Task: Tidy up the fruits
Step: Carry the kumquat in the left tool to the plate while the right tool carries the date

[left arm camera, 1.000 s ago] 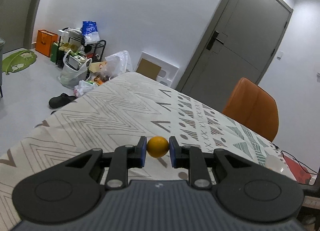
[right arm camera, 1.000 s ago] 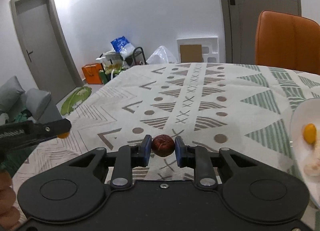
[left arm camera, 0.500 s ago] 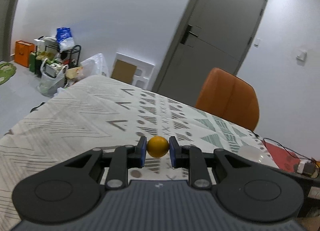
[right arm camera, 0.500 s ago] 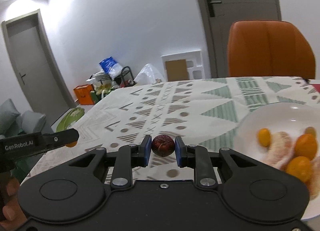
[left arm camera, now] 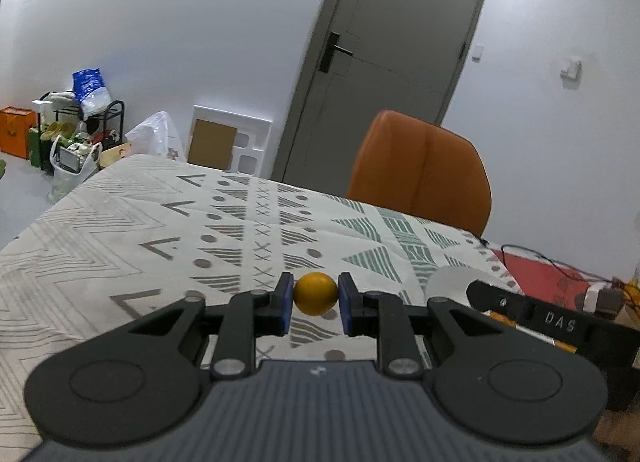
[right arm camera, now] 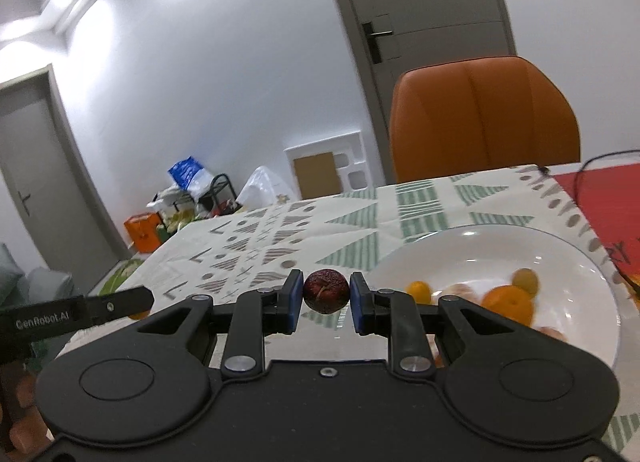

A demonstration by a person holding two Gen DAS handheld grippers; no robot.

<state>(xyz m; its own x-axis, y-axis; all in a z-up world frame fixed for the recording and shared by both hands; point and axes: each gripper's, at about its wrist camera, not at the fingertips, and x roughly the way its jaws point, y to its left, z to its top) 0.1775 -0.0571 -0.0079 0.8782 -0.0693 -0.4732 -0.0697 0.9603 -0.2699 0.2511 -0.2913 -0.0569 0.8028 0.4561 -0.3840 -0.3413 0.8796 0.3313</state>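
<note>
The patterned tablecloth (left arm camera: 120,229) lies bare across the table's left side and far edge, open room for a gripper to pass. Toward the right edge the white plate (right arm camera: 592,286) takes up the cloth, already crowded with orange fruits (right arm camera: 507,302), and the right gripper (left arm camera: 520,308) reaches across its near rim. Behind the far edge the orange chair (right arm camera: 484,121) blocks the way.

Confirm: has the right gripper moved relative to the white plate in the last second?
Yes. The right gripper, shut on the dark red fruit, has swung toward the white plate, which now fills the right of its view instead of just the edge.
</note>
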